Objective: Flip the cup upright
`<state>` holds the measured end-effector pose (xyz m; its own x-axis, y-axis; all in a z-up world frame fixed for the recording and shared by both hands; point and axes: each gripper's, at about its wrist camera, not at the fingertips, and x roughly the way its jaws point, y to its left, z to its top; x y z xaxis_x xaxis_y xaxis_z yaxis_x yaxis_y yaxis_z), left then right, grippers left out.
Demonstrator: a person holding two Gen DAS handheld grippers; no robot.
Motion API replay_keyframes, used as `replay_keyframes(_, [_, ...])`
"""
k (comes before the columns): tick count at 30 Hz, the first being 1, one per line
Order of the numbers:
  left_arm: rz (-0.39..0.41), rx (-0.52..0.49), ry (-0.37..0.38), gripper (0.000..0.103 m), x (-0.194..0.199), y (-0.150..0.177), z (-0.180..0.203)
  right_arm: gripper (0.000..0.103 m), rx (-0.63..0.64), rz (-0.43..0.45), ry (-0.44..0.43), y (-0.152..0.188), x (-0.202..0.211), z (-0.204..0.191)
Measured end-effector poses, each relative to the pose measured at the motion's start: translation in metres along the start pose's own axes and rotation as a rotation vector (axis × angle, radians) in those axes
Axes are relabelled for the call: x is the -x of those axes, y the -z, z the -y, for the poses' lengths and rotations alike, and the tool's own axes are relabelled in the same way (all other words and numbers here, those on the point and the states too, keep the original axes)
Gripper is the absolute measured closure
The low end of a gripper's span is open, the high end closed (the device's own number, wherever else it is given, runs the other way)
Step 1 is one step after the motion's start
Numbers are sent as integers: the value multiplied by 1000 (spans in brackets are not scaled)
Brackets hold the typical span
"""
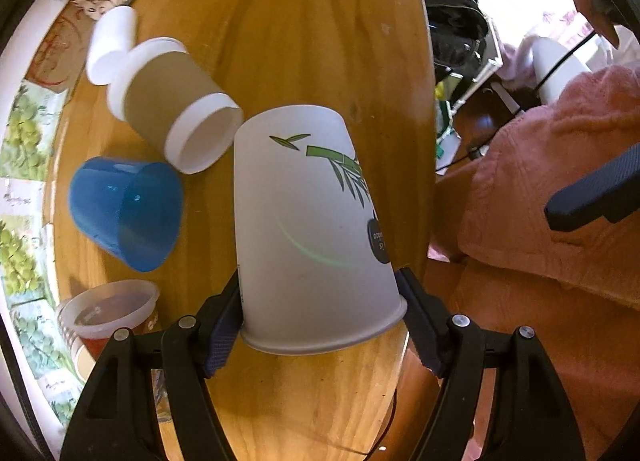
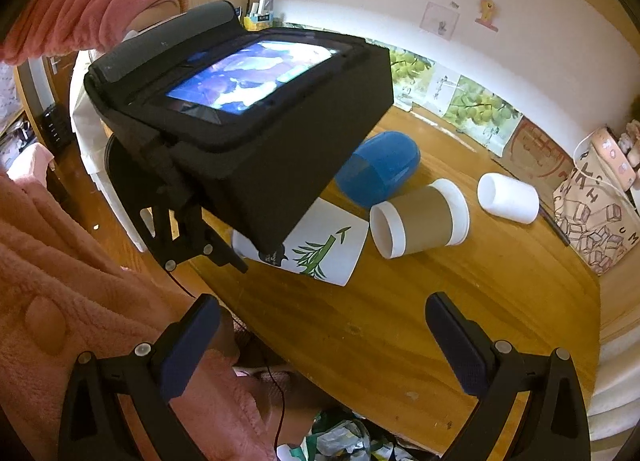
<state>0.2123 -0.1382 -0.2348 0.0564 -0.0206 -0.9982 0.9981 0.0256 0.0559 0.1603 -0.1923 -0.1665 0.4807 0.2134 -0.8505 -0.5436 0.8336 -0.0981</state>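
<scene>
A white paper cup with a green bamboo print [image 1: 304, 217] is held by my left gripper [image 1: 320, 317], whose two fingers are shut on it near its rim, with its base pointing away from the camera. In the right wrist view the same cup [image 2: 320, 249] lies sideways low over the wooden table [image 2: 460, 301], partly hidden behind the left gripper's body. My right gripper [image 2: 320, 345] is open and empty, near the table's front edge, apart from the cup.
A brown-sleeved paper cup [image 1: 168, 101], a blue plastic cup [image 1: 124, 209] and a small white cup [image 1: 110, 43] lie on their sides on the table. A clear lidded container [image 1: 112, 309] stands at the left. A printed bag [image 2: 592, 217] sits at the far right.
</scene>
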Motion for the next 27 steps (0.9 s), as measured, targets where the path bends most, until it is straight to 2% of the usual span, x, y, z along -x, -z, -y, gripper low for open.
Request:
replay_keyframes(7, [-43, -16, 111, 27, -7, -6, -3, 0, -1, -9, -12, 3, -3, 3])
replay_keyframes(12, [-67, -26, 128, 26, -11, -10, -3, 0, 4, -14, -20, 6, -7, 6])
replay_keyframes(16, [-77, -24, 110, 26, -14, -11, -5, 0, 23, -15, -30, 6, -9, 7])
replay_keyframes(25, [-58, 34, 119, 26, -3, -5, -20, 0, 153, -11, -37, 0, -16, -3])
replay_keyframes(27, [-53, 44, 110, 19, -1, -4, -22, 0, 194, -13, -32, -1, -18, -5])
